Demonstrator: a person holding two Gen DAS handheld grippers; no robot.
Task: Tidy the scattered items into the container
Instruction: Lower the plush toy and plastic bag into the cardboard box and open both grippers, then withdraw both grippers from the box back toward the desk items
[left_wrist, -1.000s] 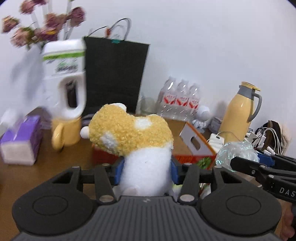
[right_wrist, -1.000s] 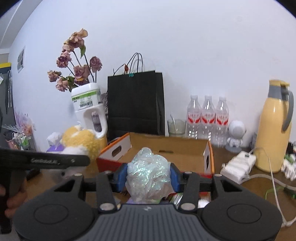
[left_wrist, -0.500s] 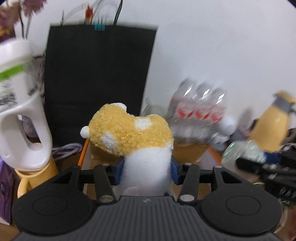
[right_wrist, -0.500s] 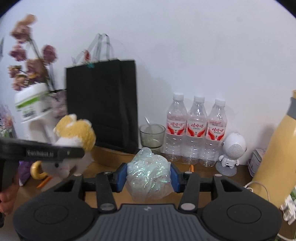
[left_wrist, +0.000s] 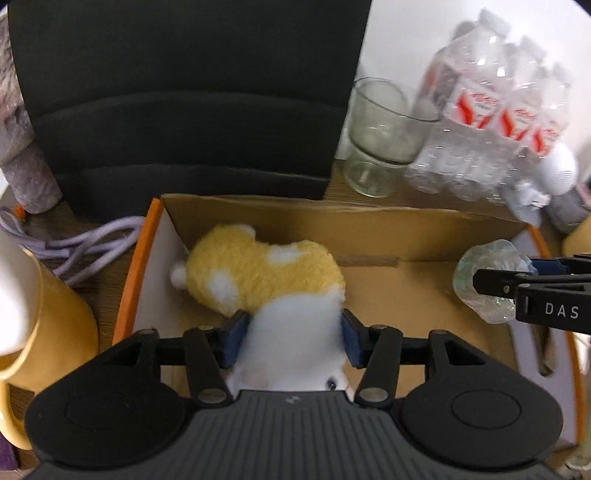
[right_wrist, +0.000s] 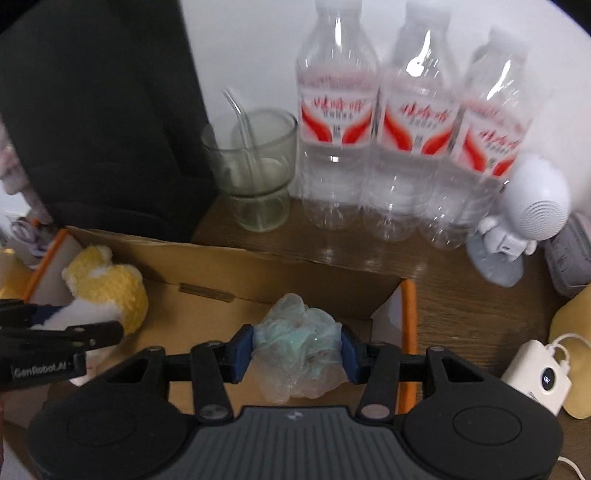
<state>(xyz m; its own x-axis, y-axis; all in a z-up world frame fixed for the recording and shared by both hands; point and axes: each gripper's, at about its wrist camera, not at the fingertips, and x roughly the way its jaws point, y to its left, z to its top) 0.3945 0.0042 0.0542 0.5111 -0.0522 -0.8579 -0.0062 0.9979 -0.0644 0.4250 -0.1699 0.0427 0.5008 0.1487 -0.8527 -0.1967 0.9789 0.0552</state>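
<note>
A yellow and white plush toy (left_wrist: 258, 273) hangs over the left part of the open cardboard box (left_wrist: 369, 229). My left gripper (left_wrist: 291, 339) has its blue pads on the toy's white body, and its jaws are opening. A crumpled, shiny, see-through bundle (right_wrist: 299, 373) hangs over the right part of the box (right_wrist: 258, 273). My right gripper (right_wrist: 295, 350) has its pads against that bundle, and its jaws are also easing open. Each view shows the other gripper too: the right one (left_wrist: 498, 275) with the bundle (left_wrist: 480, 258), the left one (right_wrist: 62, 321) with the plush (right_wrist: 107, 291).
Behind the box stand a black paper bag (left_wrist: 184, 92), a glass cup (right_wrist: 255, 166) and three water bottles (right_wrist: 413, 129). A yellow mug (left_wrist: 55, 314) and a purple cable (left_wrist: 85, 243) lie to its left. A white robot figure (right_wrist: 524, 221) and a white charger (right_wrist: 535, 376) are on its right.
Both grippers have travelled forward over the box and tipped downward, each carrying its item. The views now look into the box instead of across the table.
</note>
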